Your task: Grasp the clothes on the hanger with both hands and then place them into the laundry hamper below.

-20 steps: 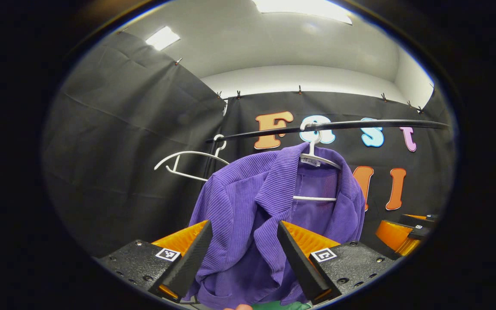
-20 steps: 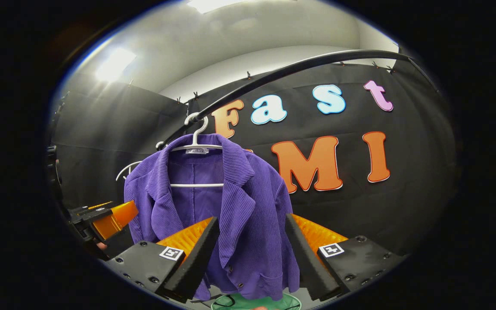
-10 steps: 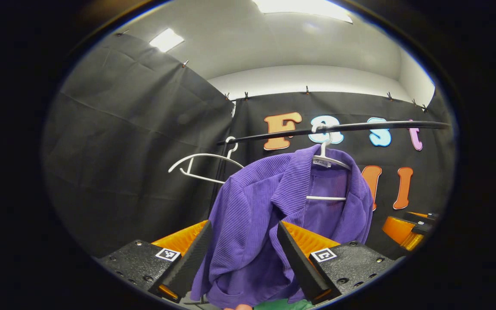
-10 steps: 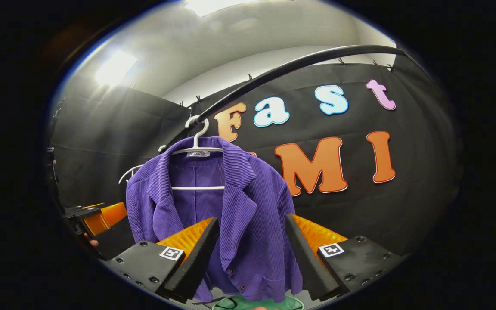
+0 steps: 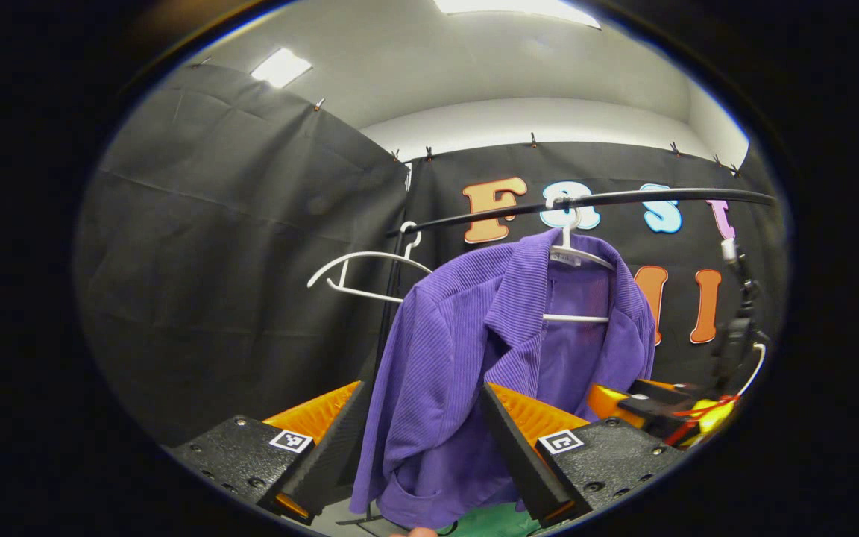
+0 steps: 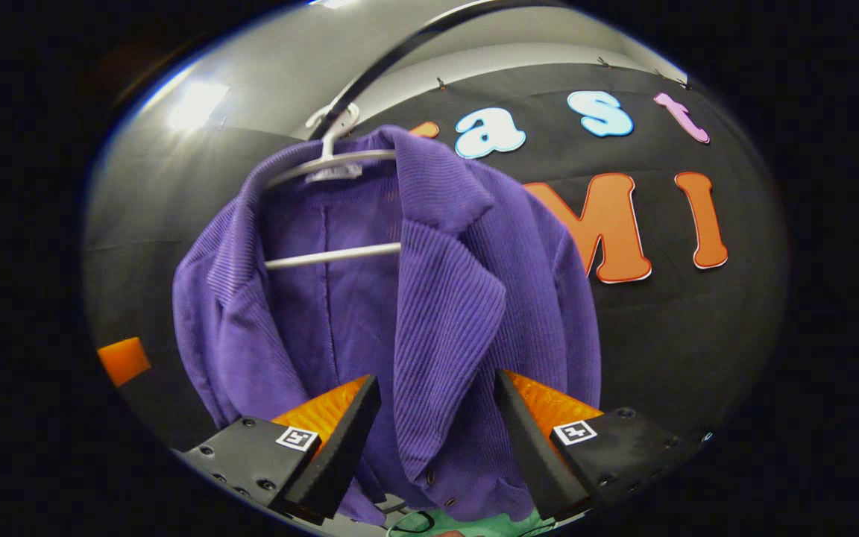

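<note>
Rail-hung jacket (image 6: 429, 298) between gripper (image 6: 437, 440) fingers

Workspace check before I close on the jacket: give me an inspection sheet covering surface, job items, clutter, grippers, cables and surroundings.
Surface: nothing seen clearly.
Job's things: purple jacket hangs on a white hanger from the black rail; green hamper lies below its hem.
Clutter: a bare white hanger hangs on the same rail, beside the jacket.
Grippers: left gripper open, jacket between its fingers, contact unclear; right gripper open, likewise.
Cables: white and red cables on the right gripper's rig.
Surroundings: black cloth walls, lit ceiling panels.
</note>
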### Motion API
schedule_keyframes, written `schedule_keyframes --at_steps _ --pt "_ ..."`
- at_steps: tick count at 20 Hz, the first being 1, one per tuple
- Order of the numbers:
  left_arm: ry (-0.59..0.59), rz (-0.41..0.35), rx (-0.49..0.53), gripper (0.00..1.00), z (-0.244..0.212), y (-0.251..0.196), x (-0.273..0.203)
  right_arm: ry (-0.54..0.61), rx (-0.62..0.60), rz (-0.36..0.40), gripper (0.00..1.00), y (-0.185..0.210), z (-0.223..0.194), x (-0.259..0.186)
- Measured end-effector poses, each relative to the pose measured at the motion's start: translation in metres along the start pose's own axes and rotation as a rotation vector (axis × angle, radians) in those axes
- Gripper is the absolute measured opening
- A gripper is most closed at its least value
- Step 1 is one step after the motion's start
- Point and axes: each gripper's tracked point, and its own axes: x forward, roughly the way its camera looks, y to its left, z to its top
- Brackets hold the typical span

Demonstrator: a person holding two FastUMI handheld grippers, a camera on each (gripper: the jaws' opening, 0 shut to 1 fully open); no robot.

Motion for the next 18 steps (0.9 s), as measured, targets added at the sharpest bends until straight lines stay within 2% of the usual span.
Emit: schedule_keyframes --at_steps 2,3,4,5,7,8,9,10,11,13,14,16,18 --pt "0.032 -0.017 -0.017 0.92 -0.011 -0.006 -0.004 0.023 0.016 -0.051 0.99 -0.015 -0.010 0.021" --pt "0.041 -0.020 -0.019 0.95 -0.016 -0.008 -0.006 0.033 0.038 -0.033 0.99 -0.017 -0.013 0.028" --pt "0.046 -0.025 -0.022 0.95 -0.020 -0.009 -0.008 0.040 0.050 -0.032 0.78 -0.026 -0.014 0.028" --pt "0.049 -0.030 -0.026 0.92 -0.023 -0.012 -0.008 0.045 0.048 -0.046 0.56 -0.037 -0.013 0.025" --pt "0.055 -0.046 -0.046 0.92 -0.030 -0.020 -0.004 0.034 0.044 -0.024 0.14 -0.048 -0.002 0.008" --pt "0.059 -0.064 -0.060 0.95 -0.033 -0.028 0.002 0.016 0.036 -0.032 0.02 -0.055 0.005 -0.002" --pt "0.065 -0.089 -0.075 0.95 -0.037 -0.040 0.009 -0.009 0.028 -0.035 0.08 -0.061 0.014 -0.015" --pt "0.075 -0.121 -0.086 0.95 -0.043 -0.054 0.019 -0.037 0.018 -0.044 0.08 -0.066 0.025 -0.029" --pt "0.089 -0.156 -0.095 0.92 -0.049 -0.071 0.028 -0.072 0.010 -0.053 0.08 -0.071 0.038 -0.044" --pt "0.108 -0.217 -0.110 0.95 -0.061 -0.102 0.045 -0.145 -0.003 -0.057 0.08 -0.079 0.063 -0.072" --pt "0.112 -0.221 -0.114 0.95 -0.067 -0.112 0.052 -0.181 -0.004 -0.059 0.08 -0.083 0.074 -0.080" --pt "0.088 -0.125 -0.097 0.92 -0.077 -0.111 0.068 -0.223 0.005 -0.056 0.08 -0.090 0.088 -0.094" --pt "0.017 0.041 -0.033 0.91 -0.087 -0.089 0.094 -0.272 0.012 -0.053 0.08 -0.095 0.105 -0.110"
